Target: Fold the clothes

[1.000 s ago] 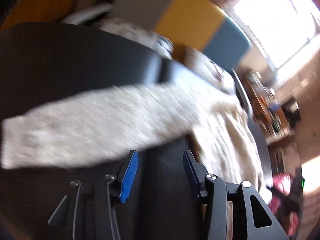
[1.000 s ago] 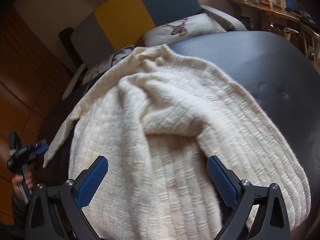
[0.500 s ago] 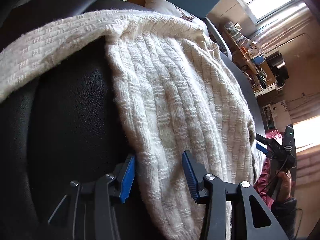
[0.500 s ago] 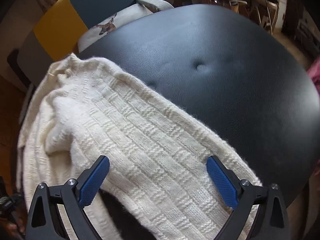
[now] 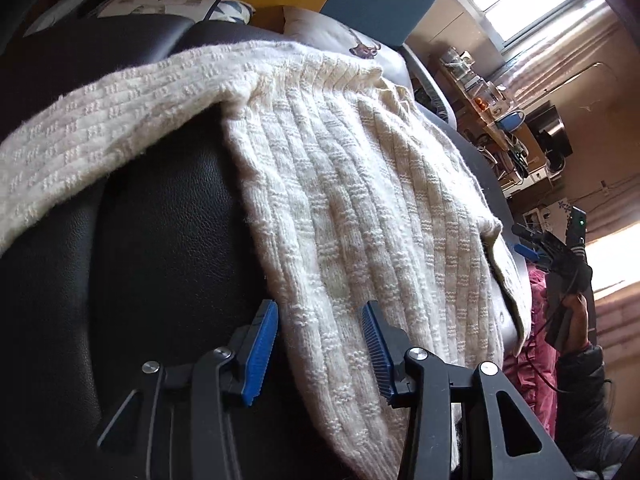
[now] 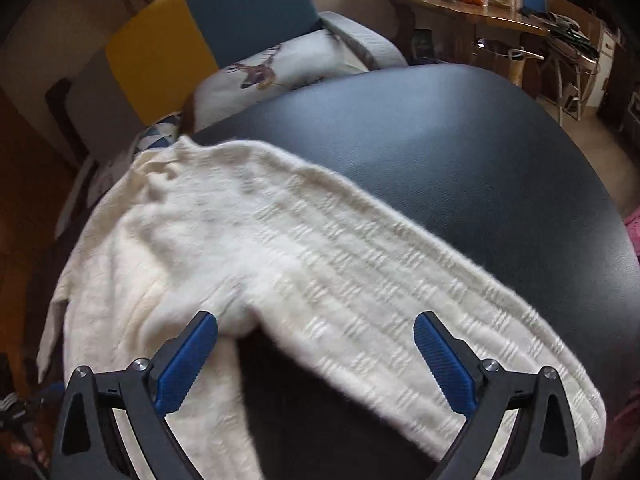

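Note:
A cream knitted sweater (image 5: 360, 184) lies spread on a black leather surface (image 5: 152, 240). One sleeve stretches out to the left in the left wrist view. My left gripper (image 5: 320, 344) is open, its blue pads on either side of the sweater's side edge near the hem. In the right wrist view the sweater (image 6: 208, 240) has its other sleeve (image 6: 400, 292) stretched out to the right. My right gripper (image 6: 316, 360) is wide open above the armpit, holding nothing. It also shows far off in the left wrist view (image 5: 532, 244).
A chair with a yellow and teal back (image 6: 208, 28) and a deer-print cushion (image 6: 280, 68) stands behind the black surface (image 6: 460, 140). A cluttered wooden shelf (image 6: 472, 4) is at the back right. Pink fabric (image 5: 532, 344) lies beside the surface's edge.
The left gripper swung from the sleeve to the sweater's side edge and now holds there. The right gripper moved right, and the right sleeve now lies stretched out across the black surface.

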The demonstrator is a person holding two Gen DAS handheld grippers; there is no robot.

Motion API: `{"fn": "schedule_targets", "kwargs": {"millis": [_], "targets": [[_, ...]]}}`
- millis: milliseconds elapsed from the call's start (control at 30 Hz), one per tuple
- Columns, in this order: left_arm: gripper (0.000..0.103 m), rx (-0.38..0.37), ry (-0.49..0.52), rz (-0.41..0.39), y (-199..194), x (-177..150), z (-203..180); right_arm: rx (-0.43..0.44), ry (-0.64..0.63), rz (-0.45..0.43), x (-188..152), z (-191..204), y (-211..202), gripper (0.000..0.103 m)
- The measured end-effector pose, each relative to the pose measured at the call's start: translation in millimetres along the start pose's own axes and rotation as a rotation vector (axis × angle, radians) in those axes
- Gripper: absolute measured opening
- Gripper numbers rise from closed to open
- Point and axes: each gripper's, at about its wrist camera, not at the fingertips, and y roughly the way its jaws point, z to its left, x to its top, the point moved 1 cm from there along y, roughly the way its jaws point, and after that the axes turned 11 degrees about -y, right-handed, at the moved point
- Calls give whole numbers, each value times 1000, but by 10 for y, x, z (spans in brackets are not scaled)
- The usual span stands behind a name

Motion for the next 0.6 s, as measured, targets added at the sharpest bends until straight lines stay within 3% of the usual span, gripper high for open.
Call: {"fn": "schedule_targets", "kwargs": {"millis": [100,200,300,467,600], "targets": [[44,27,45,7,-13,-57,-32,88,-146,25,-259,521,-79,93],[44,46,40,36,53,-129,-7,42,-321,56,-589,1017,-114,93],[44,12,7,45,21,-230,90,32,-408,91,-829,1308,-89,93],[48,-62,-49,112,125,-406,130,122,-353,132,-1000,1377,49,93],[47,-100,-56,108,264,-461,55,164,-248,135,-1029,1254,102,93]]}}
